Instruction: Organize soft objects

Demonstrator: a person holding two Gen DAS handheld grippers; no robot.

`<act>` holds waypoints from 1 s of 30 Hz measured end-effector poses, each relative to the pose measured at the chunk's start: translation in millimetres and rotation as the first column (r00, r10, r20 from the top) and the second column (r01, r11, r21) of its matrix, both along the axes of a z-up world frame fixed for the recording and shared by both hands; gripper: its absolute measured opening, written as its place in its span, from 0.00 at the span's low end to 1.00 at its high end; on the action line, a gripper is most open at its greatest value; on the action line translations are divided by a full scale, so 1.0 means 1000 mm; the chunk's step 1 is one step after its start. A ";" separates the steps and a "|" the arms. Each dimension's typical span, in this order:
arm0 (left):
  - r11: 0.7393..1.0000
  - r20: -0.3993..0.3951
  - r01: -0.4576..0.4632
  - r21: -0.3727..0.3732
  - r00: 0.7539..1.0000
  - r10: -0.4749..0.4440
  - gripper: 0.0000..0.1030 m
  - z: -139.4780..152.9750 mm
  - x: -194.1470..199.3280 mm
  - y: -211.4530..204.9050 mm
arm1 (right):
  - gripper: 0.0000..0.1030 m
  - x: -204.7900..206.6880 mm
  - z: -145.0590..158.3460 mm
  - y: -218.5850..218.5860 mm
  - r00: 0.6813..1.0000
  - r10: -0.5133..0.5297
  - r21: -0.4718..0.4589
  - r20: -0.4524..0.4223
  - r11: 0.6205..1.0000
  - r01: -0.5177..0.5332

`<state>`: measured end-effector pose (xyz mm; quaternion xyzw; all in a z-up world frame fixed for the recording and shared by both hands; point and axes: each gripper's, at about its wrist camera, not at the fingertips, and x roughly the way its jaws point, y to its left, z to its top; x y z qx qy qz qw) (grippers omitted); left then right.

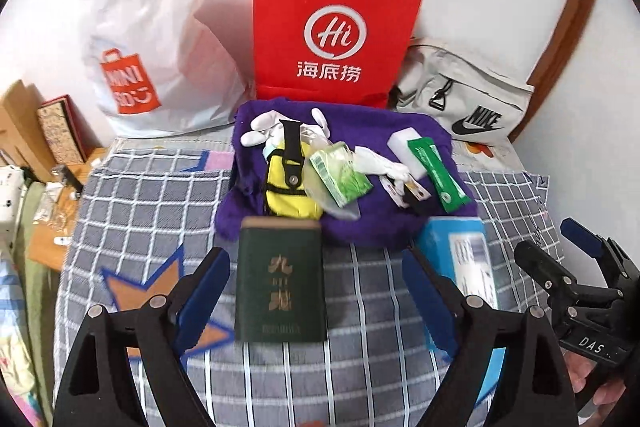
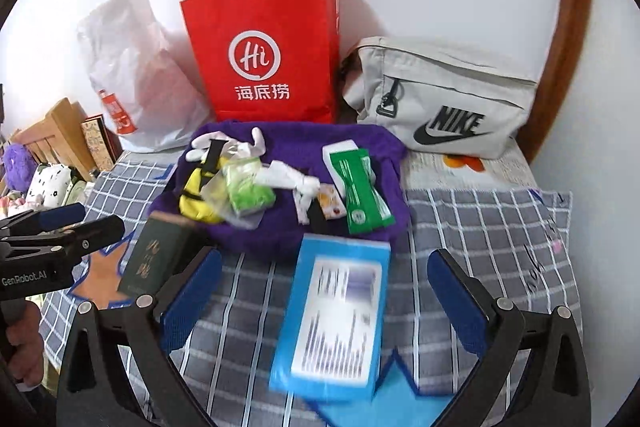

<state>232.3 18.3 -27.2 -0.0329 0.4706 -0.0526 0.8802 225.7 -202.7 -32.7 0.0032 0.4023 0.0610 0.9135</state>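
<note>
Checked bedspread [image 1: 140, 203] covers the bed, white wall behind. Along the wall at frame top: white plastic bag [image 1: 152, 39] left, red paper bag [image 1: 332, 27] centre, grey Nike bag [image 1: 464, 99] right. Purple plush cloth [image 1: 360, 219] lies mid-frame below the red bag, carrying a yellow pouch [image 1: 288, 187], green tissue pack [image 1: 340, 175], white gloves [image 1: 264, 127] and green sachet [image 1: 438, 173]. Green book [image 1: 280, 279] lies between the left tongs [image 1: 320, 287], untouched, jaws wide apart. Blue box [image 2: 336, 315] lies between the right tongs [image 2: 324, 291], also spread wide, no contact. Both look blurred.
</note>
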 end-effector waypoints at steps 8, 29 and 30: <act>1.000 0.071 -0.014 0.025 0.997 0.013 0.87 0.019 -0.080 -0.011 | 1.00 -0.072 0.012 -0.007 0.998 -0.032 -0.012 0.053 0.999 0.033; 0.996 0.160 -0.080 0.028 0.984 0.074 0.88 0.023 -0.180 -0.007 | 1.00 -0.181 0.020 -0.018 0.988 -0.020 0.046 0.153 0.999 0.013; 0.997 0.165 -0.078 0.027 0.984 0.073 0.88 0.023 -0.182 -0.007 | 1.00 -0.183 0.020 -0.017 0.988 -0.020 0.045 0.156 0.999 0.013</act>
